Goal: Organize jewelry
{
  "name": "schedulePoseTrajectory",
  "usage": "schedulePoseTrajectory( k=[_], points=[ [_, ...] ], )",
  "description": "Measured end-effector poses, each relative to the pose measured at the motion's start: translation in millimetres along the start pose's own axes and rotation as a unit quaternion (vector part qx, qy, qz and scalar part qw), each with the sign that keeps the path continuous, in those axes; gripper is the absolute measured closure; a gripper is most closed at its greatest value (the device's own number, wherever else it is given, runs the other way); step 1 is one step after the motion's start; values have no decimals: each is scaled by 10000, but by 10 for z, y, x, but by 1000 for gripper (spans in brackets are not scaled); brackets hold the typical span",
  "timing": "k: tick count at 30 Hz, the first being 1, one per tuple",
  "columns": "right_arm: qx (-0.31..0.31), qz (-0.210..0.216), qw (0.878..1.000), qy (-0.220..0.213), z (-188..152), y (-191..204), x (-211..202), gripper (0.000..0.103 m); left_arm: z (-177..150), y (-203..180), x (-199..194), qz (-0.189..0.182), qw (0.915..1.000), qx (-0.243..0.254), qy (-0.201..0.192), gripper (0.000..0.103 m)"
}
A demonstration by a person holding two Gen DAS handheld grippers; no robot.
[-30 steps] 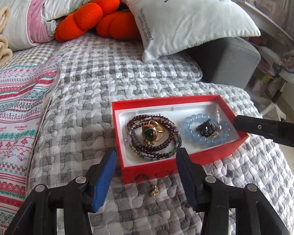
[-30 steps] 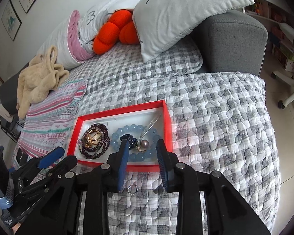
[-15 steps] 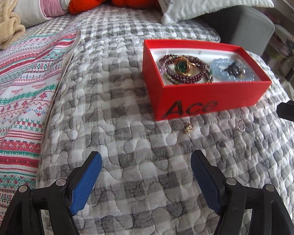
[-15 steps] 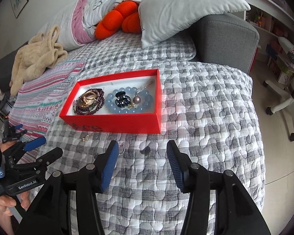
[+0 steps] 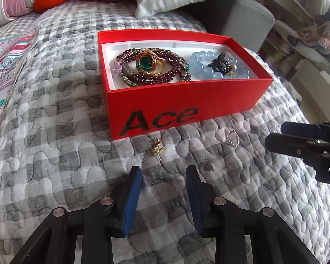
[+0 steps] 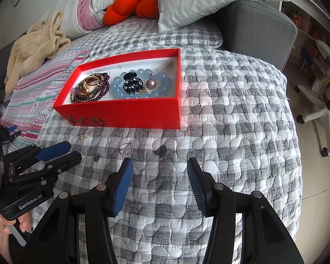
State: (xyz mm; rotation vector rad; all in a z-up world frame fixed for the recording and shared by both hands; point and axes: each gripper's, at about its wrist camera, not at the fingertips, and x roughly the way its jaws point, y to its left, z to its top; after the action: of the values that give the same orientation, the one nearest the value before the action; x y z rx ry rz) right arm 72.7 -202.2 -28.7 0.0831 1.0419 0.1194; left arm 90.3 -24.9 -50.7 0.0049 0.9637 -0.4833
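The left gripper [image 5: 164, 176] is closing, nothing between its jaws, the gold earring [image 5: 156, 149] at its twelve o'clock. The right gripper [image 6: 160, 169] stands released. The red box [image 5: 187, 107] lies beyond.

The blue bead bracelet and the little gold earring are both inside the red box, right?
Not quite. The blue bead bracelet is inside the red box, but the little gold earring lies outside it, on the checked quilt just in front of the box. The left wrist view shows this best.
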Motion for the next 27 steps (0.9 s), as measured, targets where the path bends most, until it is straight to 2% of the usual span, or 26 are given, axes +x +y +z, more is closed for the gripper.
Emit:
schedulePoseTrajectory(
  k=[10, 13, 15, 20, 27],
  points=[
    [29, -11, 10000, 49, -14, -42, 48, 49, 159, -83, 150, 293, 9996, 19, -29, 79],
    [54, -22, 10000, 44, -15, -79, 34, 49, 173, -95, 167, 416, 9991, 47, -30, 86],
    [66, -17, 10000, 40, -17, -89, 22, 49, 174, -95, 161, 537, 9985, 100, -38, 97],
    [23, -7, 10000, 66, -24, -79, 24, 49, 168, -128, 137, 659, 9976, 194, -27, 97],
    [-191, 11, 9996, 213, -64, 111, 143, 49, 98, -55, -5, 627, 9980, 66, -24, 98]
  ],
)
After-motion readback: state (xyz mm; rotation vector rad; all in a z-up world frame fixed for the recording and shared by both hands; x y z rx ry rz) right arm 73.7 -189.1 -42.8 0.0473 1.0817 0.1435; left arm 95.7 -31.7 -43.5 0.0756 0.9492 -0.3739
